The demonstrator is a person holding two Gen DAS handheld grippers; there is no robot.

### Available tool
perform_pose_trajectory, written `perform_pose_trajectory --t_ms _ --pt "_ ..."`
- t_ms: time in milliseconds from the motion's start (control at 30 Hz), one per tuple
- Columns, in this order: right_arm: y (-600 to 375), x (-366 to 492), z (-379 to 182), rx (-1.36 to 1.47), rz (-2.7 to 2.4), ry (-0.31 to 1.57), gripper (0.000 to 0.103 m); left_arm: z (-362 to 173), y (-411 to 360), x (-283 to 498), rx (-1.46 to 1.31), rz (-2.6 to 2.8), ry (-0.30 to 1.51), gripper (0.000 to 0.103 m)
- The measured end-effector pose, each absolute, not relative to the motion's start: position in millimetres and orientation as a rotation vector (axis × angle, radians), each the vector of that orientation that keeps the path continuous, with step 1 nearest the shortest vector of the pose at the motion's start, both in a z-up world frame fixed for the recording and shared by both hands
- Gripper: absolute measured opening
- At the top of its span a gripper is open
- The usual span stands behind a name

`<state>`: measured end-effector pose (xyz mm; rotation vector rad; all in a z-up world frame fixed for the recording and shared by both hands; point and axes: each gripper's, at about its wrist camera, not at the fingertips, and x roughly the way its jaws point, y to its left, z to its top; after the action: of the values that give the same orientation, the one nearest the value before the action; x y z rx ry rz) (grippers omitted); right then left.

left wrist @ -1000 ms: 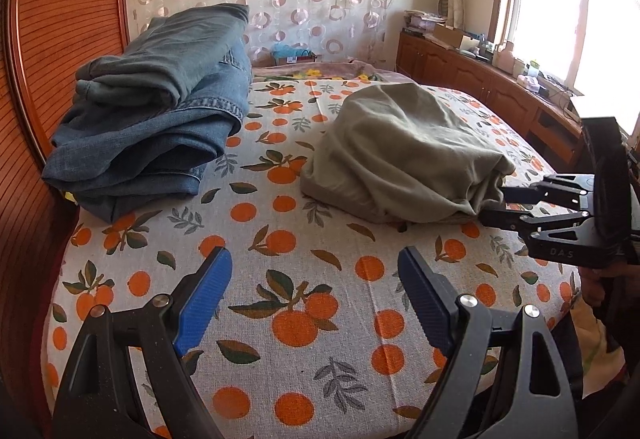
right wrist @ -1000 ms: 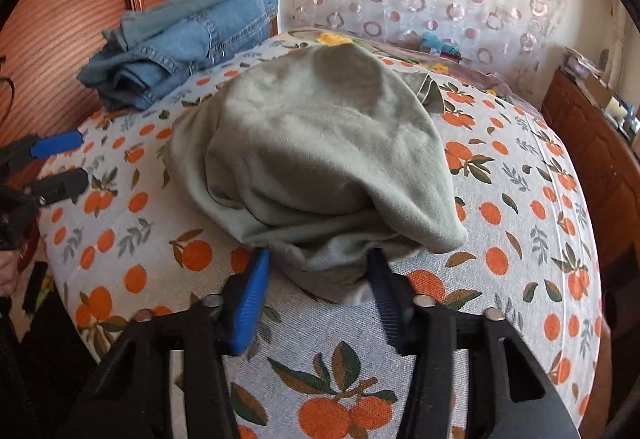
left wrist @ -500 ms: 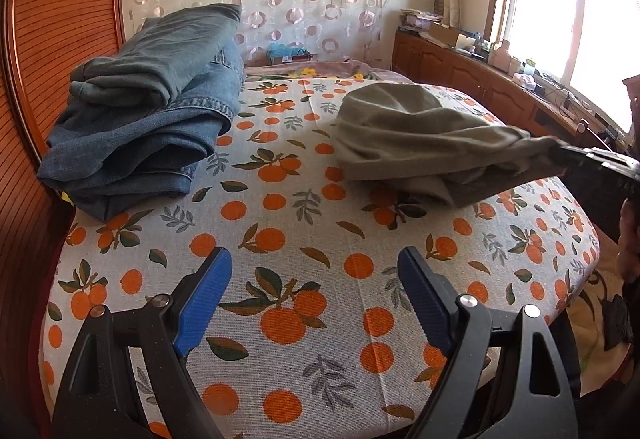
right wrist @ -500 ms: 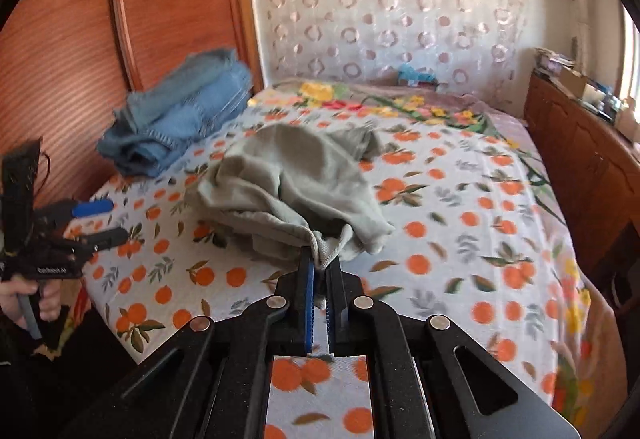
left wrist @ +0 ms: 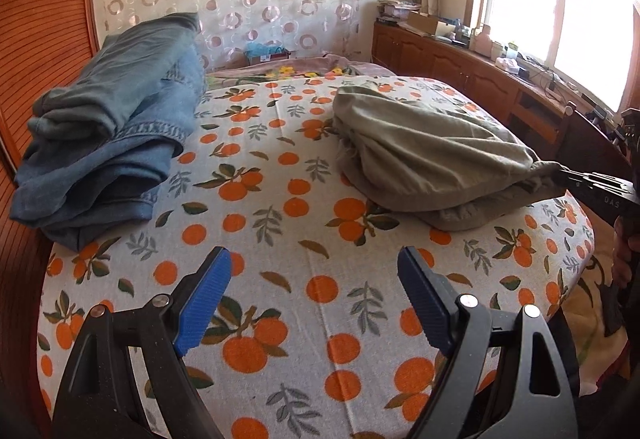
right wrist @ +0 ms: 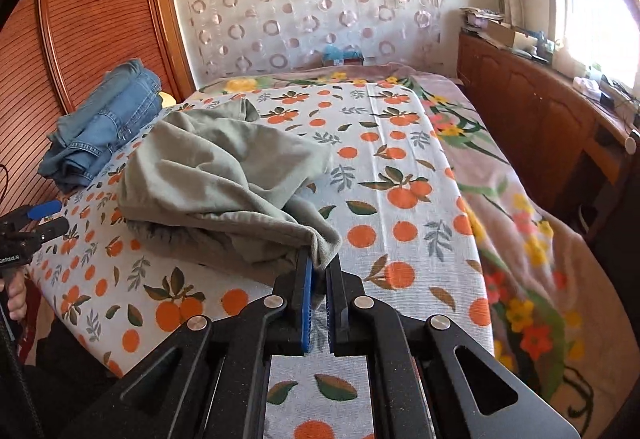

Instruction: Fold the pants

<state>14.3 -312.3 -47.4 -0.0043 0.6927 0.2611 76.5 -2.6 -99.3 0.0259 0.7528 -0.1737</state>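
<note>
Olive pants (right wrist: 224, 175) are bunched on the orange-print sheet (right wrist: 400, 159), at about 10 o'clock in the right wrist view, and one edge is pinched by the right gripper (right wrist: 318, 275), whose jaws are opening slightly. The left gripper (left wrist: 314, 295) is spread wide over bare sheet. "DAS" is read on the right gripper's body; folded jeans (left wrist: 108, 155) lie at 9 o'clock.

Matt cotton-like pants (right wrist: 224, 175), denim jeans (left wrist: 116, 143), ribbed wood headboard (right wrist: 92, 19)

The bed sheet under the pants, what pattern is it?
Oranges with green leaves on a pale bed sheet; clearest in the left wrist view.
</note>
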Motion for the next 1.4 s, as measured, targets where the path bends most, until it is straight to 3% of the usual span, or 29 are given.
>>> perform_pose_trajectory --t_ms 67,267,533,1000,1400 --pt "-307.2 9.6 -41.7 -0.019 0.263 0.685 0.021 -99.2 -6.4 79.9 0.030 -0.184 0.754 0.086" --pt "-274.0 4.4 -24.5 -0.072 0.308 0.642 0.036 -102.7 -15.2 88.9 0.045 -0.216 0.768 0.086" --pt "-276.8 16.5 -43.6 -0.104 0.284 0.676 0.037 -110.9 -39.8 110.6 0.120 -0.279 0.813 0.080" --pt "-319.2 -9.0 -41.4 -0.009 0.213 0.704 0.039 -83.5 -77.0 106.2 0.147 -0.373 0.764 0.080" --pt "-352.4 -27.1 -42.0 0.038 0.127 0.695 0.050 -67.8 -176.2 116.9 0.205 -0.600 0.756 0.076"
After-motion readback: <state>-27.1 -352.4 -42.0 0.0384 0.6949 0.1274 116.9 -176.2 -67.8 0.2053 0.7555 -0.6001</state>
